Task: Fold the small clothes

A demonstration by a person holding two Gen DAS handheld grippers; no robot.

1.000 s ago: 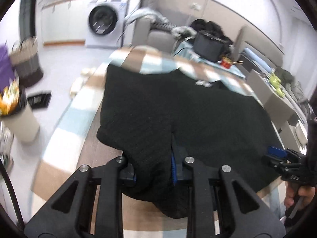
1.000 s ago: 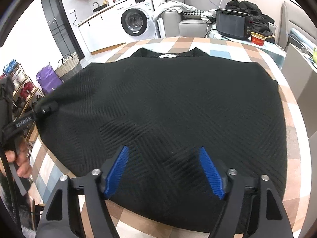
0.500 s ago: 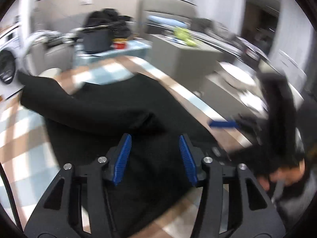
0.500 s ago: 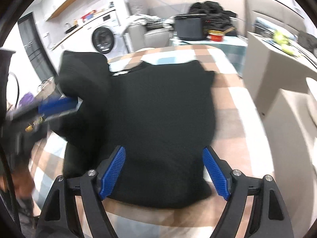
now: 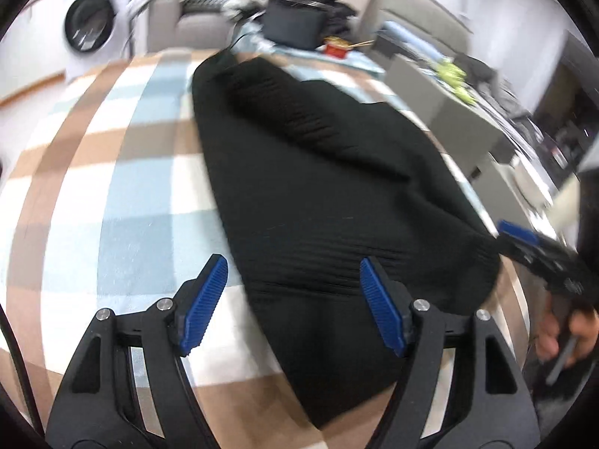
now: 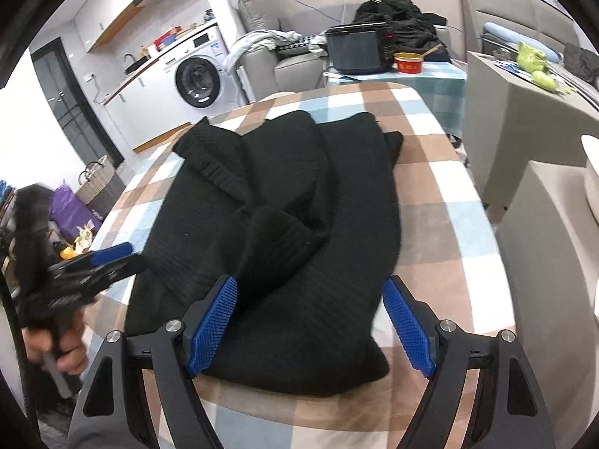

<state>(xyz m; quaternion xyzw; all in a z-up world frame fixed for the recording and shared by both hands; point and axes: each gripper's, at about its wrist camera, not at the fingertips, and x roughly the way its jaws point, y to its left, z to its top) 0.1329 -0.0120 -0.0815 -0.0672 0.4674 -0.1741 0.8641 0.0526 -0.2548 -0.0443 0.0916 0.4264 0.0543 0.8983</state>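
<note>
Tongs point(image 6: 310, 321) agape — washing machine point(image 6: 196, 81) beyond sweater point(image 6: 284, 224)

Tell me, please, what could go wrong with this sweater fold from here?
The folded-over sleeve lies bunched and crooked on the black sweater, so the next fold may trap that lump. The sweater's near hem sits close to the table edge, and a tug could drag it off. Both claws, left and right, are open, holding nothing.
</note>
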